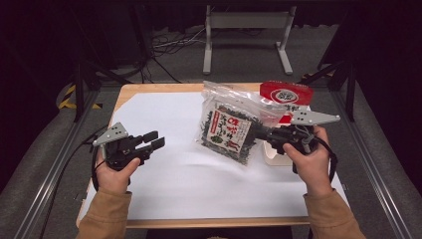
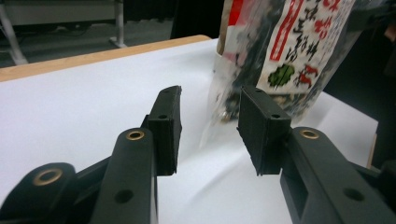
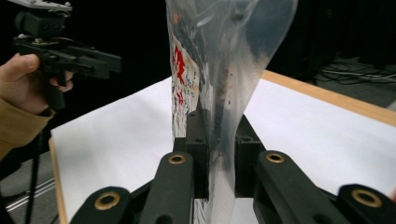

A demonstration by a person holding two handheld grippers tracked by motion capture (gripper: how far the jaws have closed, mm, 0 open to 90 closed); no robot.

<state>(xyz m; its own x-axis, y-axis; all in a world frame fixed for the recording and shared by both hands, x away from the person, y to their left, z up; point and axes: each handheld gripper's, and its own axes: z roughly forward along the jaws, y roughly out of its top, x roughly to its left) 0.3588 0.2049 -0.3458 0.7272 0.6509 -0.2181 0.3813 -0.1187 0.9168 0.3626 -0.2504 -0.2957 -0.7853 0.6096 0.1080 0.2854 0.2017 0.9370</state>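
A clear plastic bag [image 1: 230, 124] holds dark dried food and a white label with red and green print. My right gripper [image 1: 263, 135] is shut on the bag's right edge and holds it tilted above the white sheet. In the right gripper view the bag [image 3: 219, 70] rises upright between the pressed pads. My left gripper [image 1: 155, 141] is to the left of the bag, apart from it, with its jaws open and nothing between them. From the left gripper view, the bag [image 2: 285, 51] hangs beyond the open fingertips [image 2: 169, 112].
White paper [image 1: 169, 174] covers most of the wooden table [image 1: 149, 87]. A red-lidded white container [image 1: 286, 93] stands at the back right, behind the bag. Beyond the table, a grey metal stand [image 1: 246, 35] and cables lie on the floor.
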